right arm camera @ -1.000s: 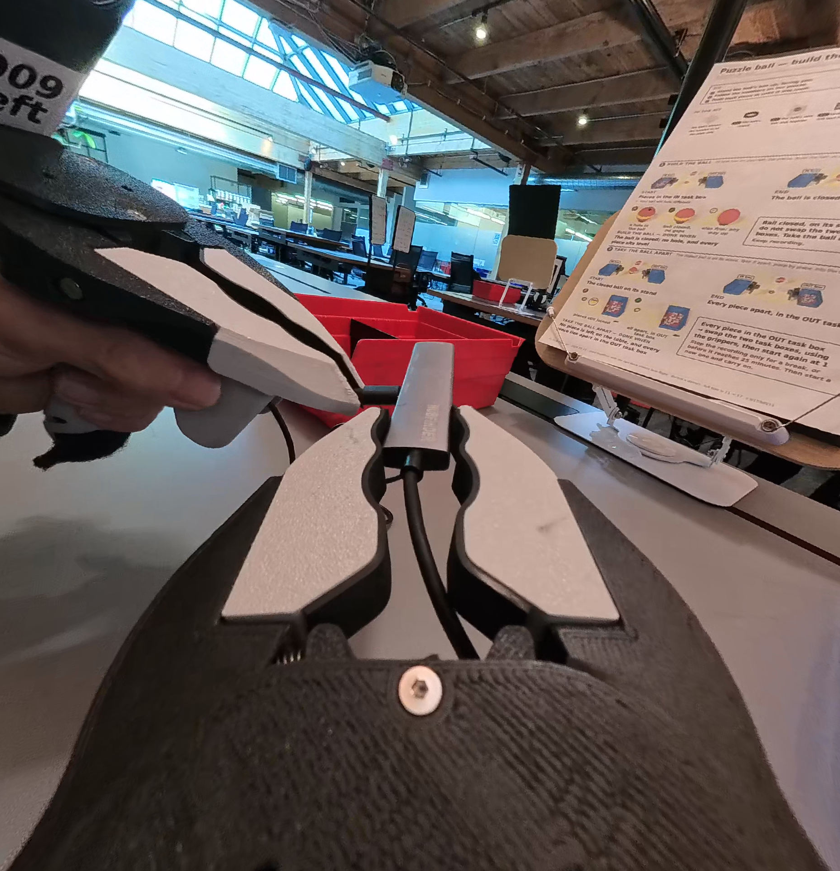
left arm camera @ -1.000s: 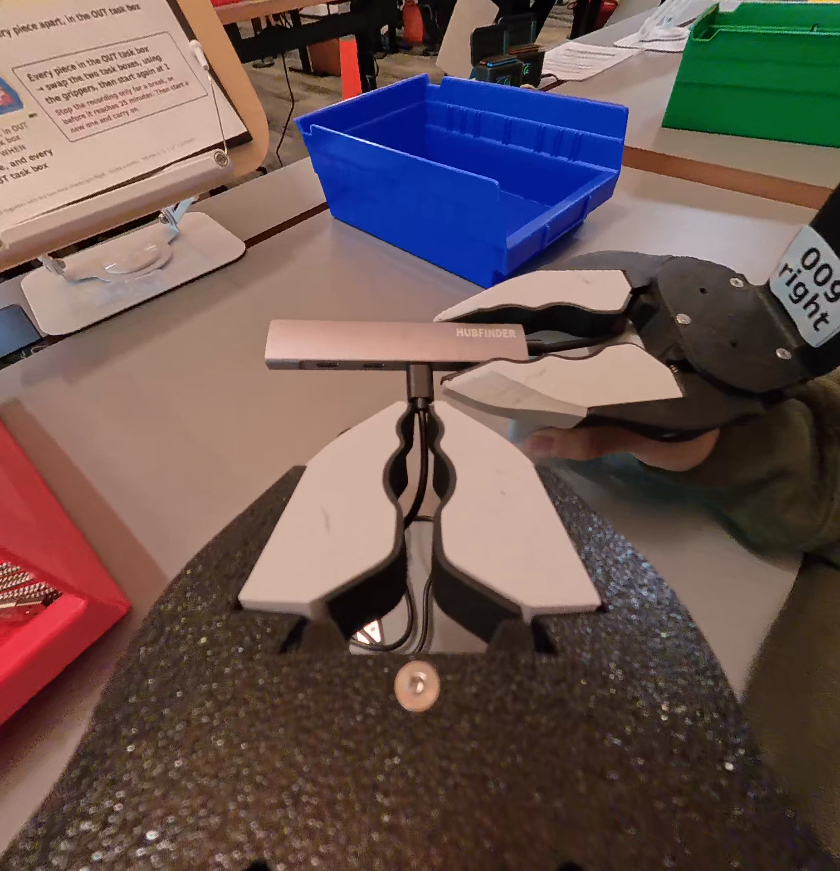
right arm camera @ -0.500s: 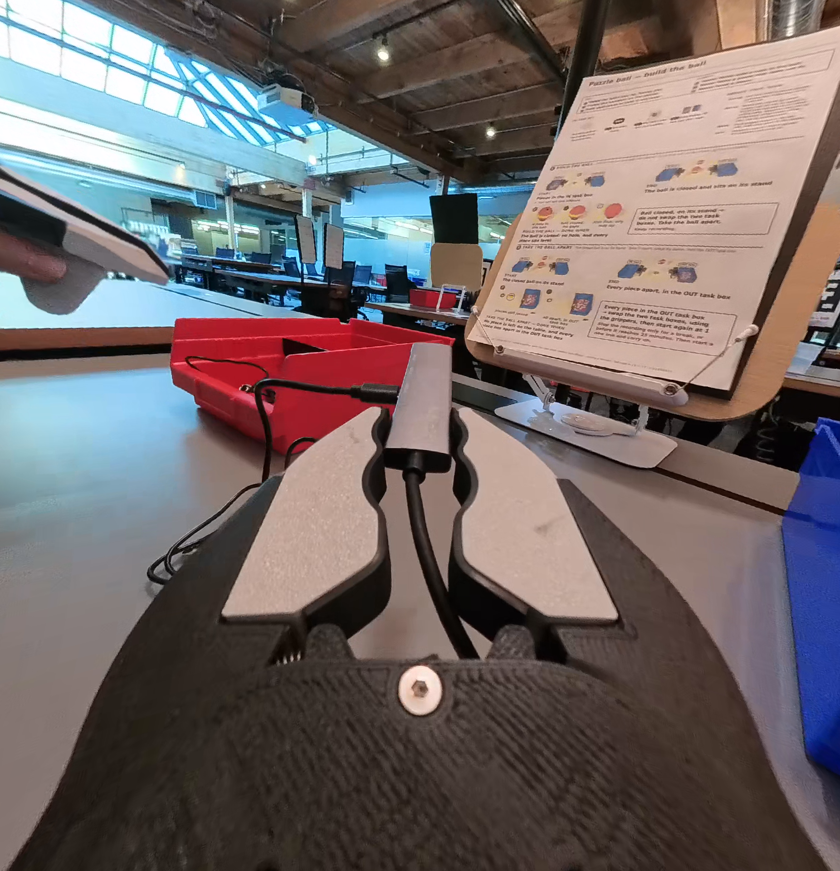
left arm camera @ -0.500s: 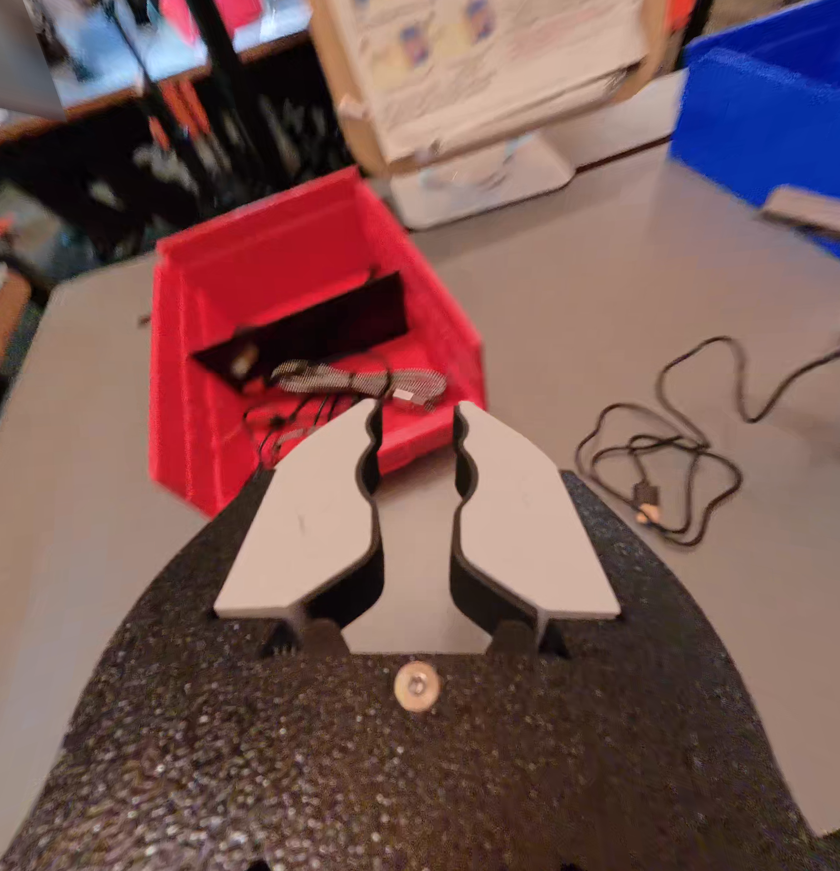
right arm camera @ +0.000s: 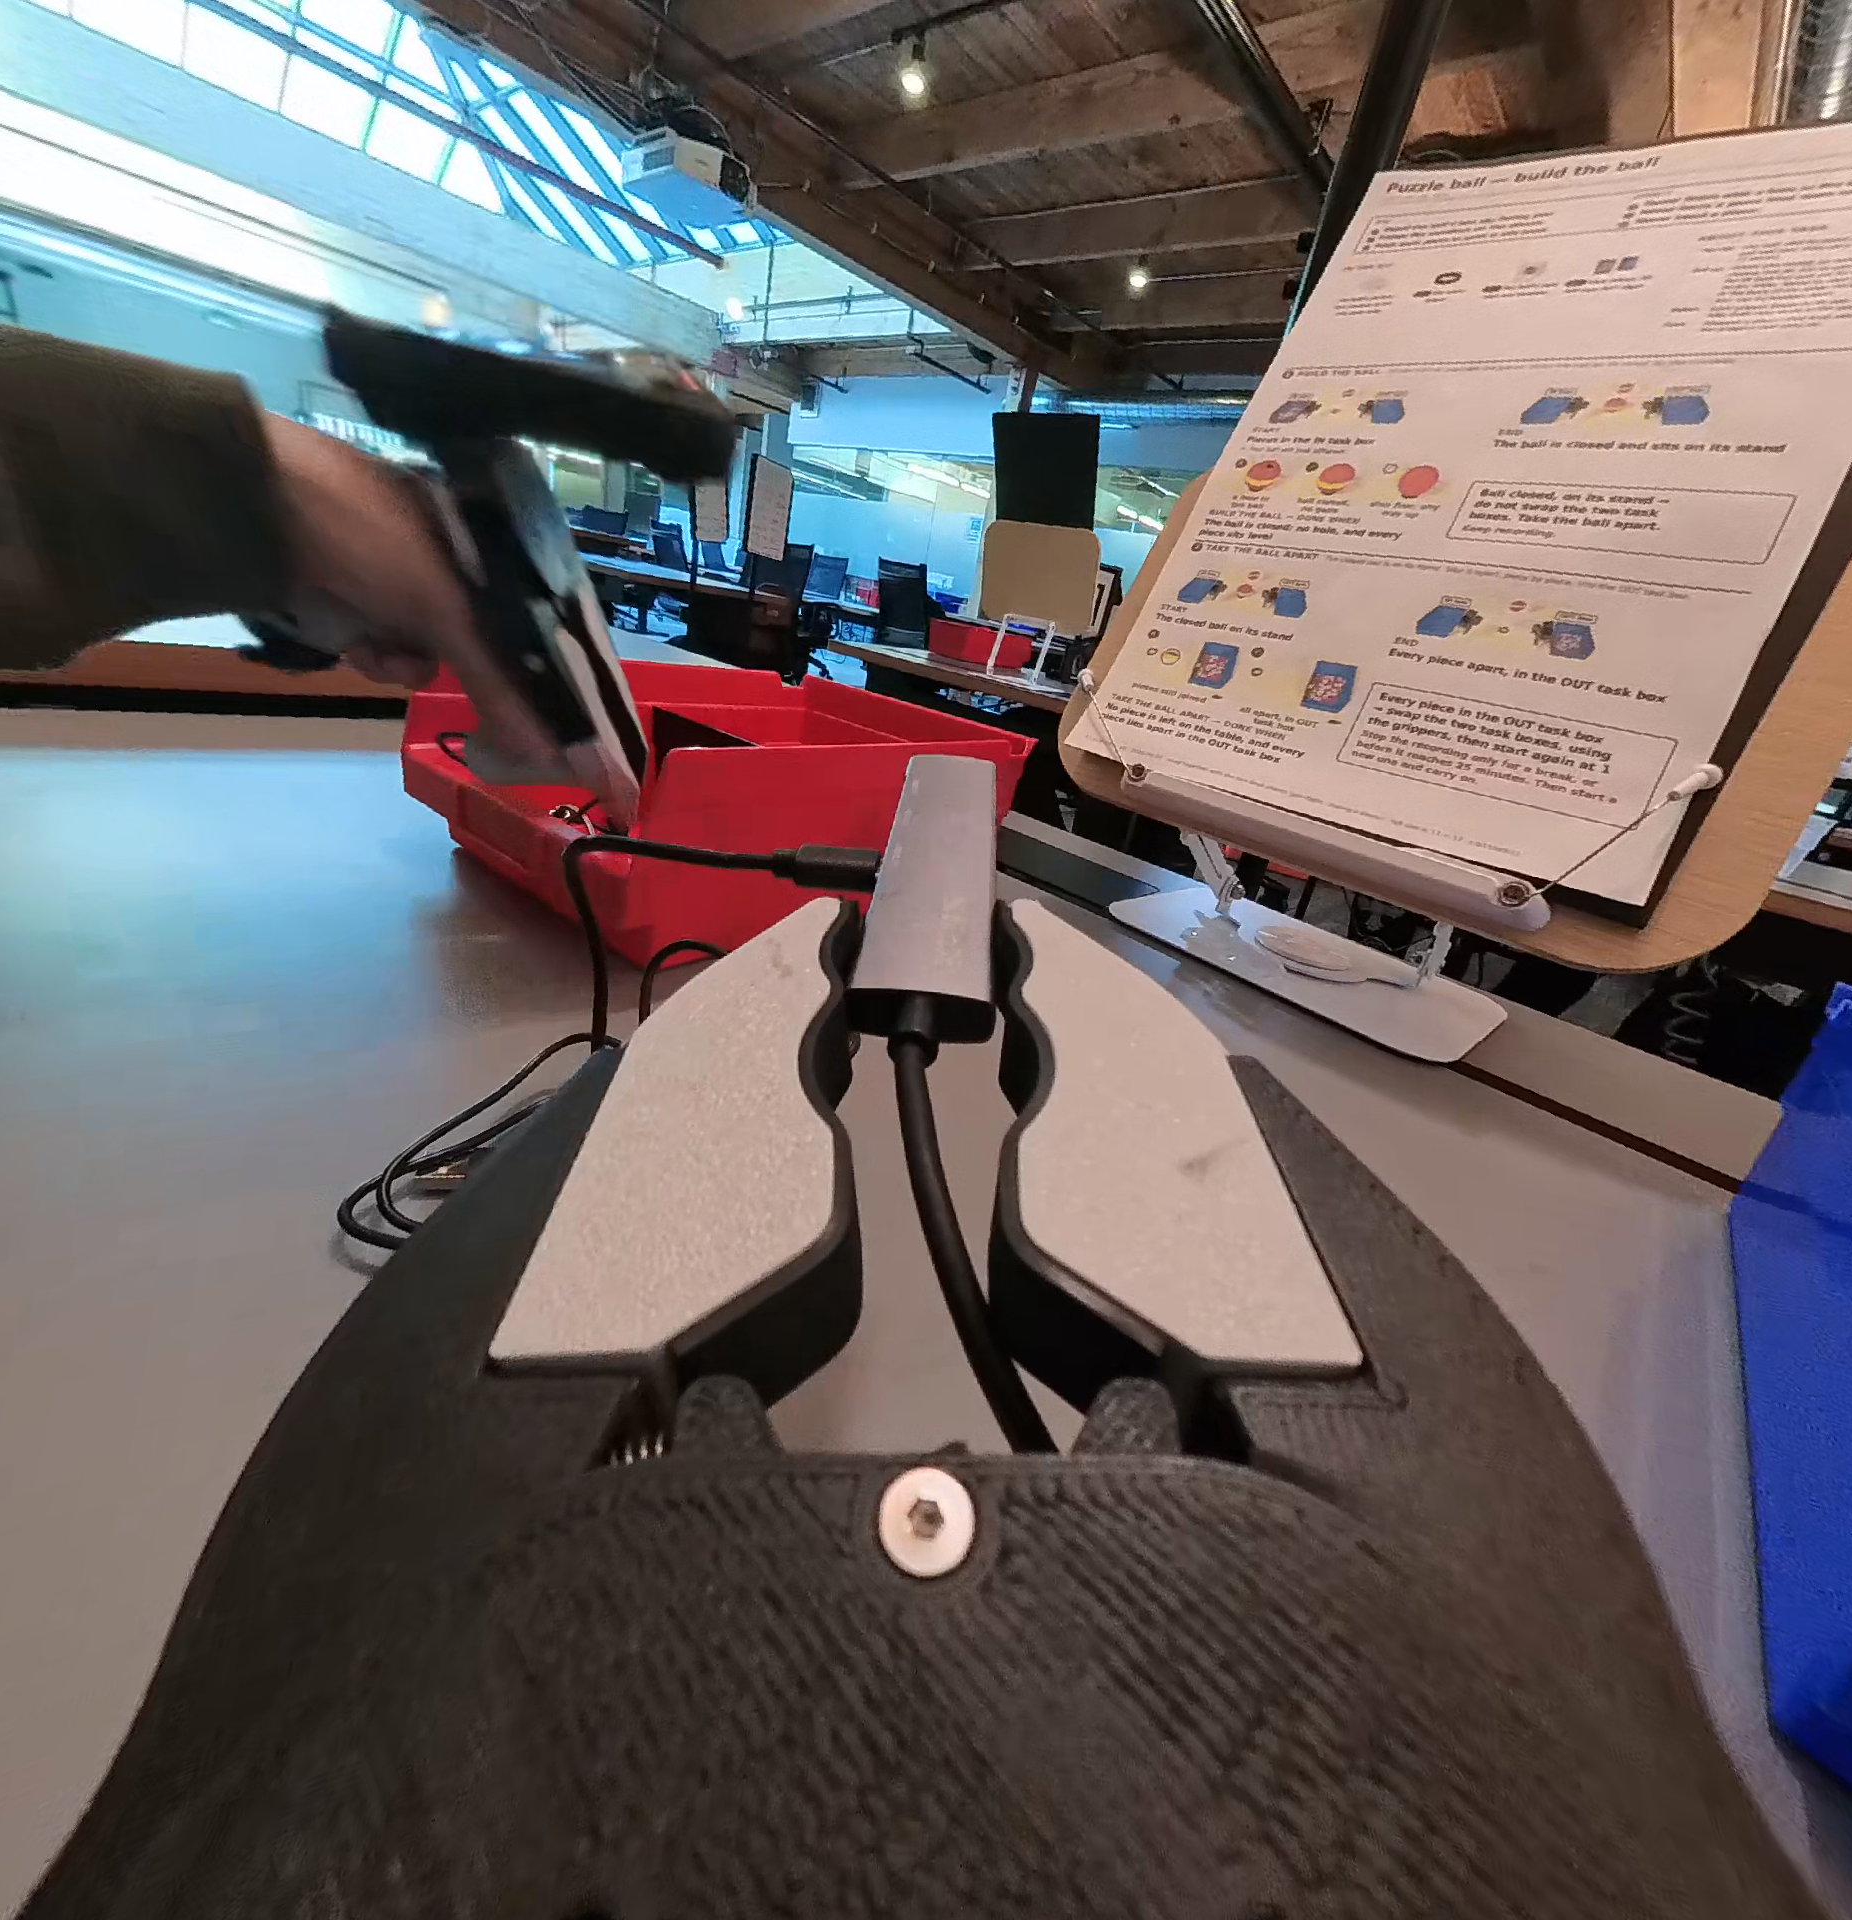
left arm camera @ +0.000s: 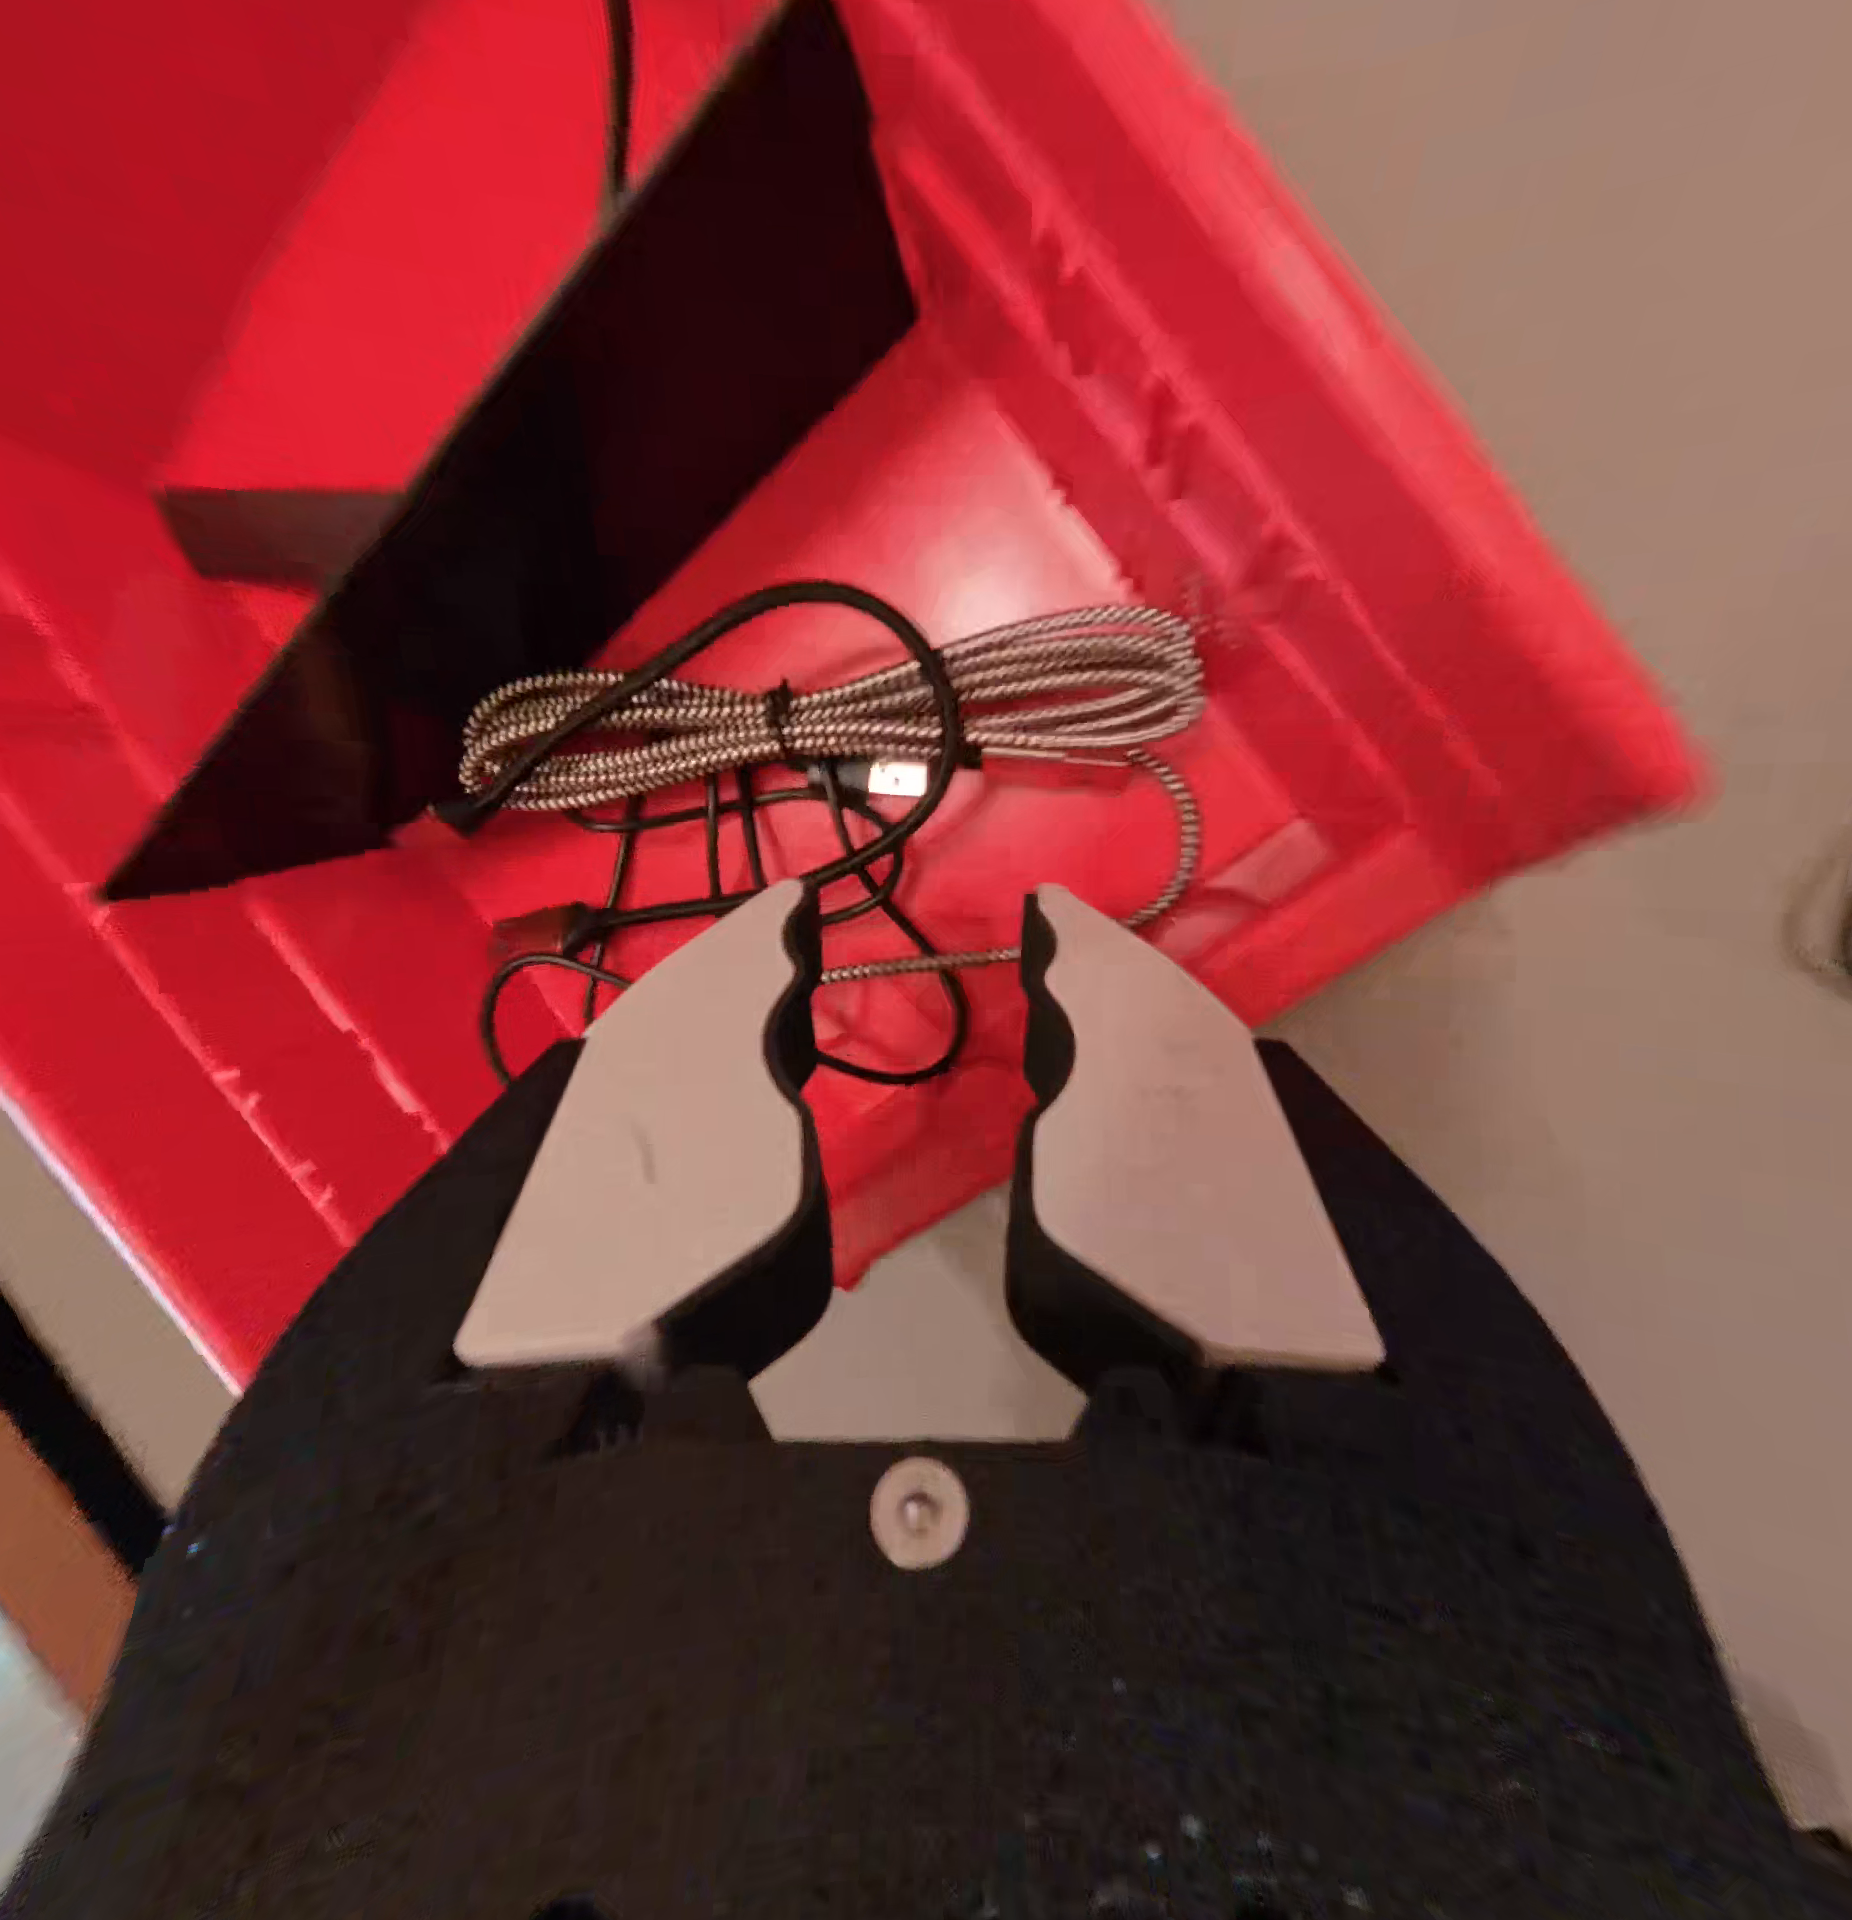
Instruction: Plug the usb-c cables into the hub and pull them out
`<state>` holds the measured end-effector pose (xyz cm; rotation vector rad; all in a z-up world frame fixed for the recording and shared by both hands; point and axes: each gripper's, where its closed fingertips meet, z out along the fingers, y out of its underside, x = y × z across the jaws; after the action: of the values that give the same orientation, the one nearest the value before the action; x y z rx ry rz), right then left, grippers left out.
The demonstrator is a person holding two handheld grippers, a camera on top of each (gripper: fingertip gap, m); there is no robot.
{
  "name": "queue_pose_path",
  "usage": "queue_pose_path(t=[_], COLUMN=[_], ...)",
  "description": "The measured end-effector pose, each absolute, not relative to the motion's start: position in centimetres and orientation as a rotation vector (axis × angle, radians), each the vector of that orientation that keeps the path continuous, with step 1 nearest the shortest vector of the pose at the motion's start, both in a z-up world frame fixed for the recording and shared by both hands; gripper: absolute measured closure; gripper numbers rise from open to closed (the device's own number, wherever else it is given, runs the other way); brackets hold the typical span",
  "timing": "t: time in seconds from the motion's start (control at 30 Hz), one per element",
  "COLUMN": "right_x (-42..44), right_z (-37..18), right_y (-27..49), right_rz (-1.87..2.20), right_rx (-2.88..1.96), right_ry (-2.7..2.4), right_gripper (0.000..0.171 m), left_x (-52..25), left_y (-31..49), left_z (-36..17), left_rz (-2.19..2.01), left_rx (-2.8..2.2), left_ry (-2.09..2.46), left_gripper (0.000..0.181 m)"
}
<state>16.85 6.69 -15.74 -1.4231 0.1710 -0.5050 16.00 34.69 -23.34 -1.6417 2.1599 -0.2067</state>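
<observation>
My left claw (left arm camera: 911, 935) hangs apart above the cables (left arm camera: 828, 717) in the red bin (left arm camera: 1265, 499). My right claw (right arm camera: 922, 935) is clamped on the hub (right arm camera: 937, 883), one black cable (right arm camera: 693, 854) plugged in.

- We see the grey hub (right arm camera: 937, 883) clamped upright-edge in the right tool (right arm camera: 922, 935), one black cable (right arm camera: 693, 854) plugged in.
- A braided cable (left arm camera: 860, 696) lies bundled in the red bin (left arm camera: 1265, 436).

Wooden beam ceiling (right arm camera: 1057, 135), bright skylights (right arm camera: 278, 94), distant office desks (right arm camera: 693, 582), grey table (right arm camera: 174, 935)
</observation>
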Motion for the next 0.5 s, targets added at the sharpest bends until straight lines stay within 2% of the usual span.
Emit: queue_pose_path(t=[0.03,0.13,0.17,0.3,0.4,0.5], right_x=[16.8,16.8,16.9,16.8,16.8,16.8], right_z=[-15.7,-15.7,-15.7,-15.8,-15.7,-15.7], right_y=[6.7,6.7,6.7,6.8,6.7,6.7], right_rz=[-0.505,-0.5,-0.499,-0.496,-0.497,-0.497], right_rx=[-1.422,-1.422,-1.422,-1.426,-1.423,-1.423], right_ry=[0.169,0.17,0.171,0.168,0.168,0.167], right_gripper=[0.146,0.146,0.146,0.146,0.146,0.146], left_x=[16.3,17.4,18.0,18.5,18.6,18.7], left_y=[35.4,35.7,35.7,35.7,36.0,36.2], left_z=[-24.2,-25.5,-25.4,-26.5,-26.8,-26.4], left_rz=[-0.112,-0.031,-0.034,0.004,0.023,0.009], left_rx=[-1.653,-1.645,-1.646,-1.609,-1.602,-1.56], left_ry=[2.197,2.262,2.241,2.258,2.234,2.219], left_gripper=[0.147,0.162,0.158,0.17,0.17,0.177])
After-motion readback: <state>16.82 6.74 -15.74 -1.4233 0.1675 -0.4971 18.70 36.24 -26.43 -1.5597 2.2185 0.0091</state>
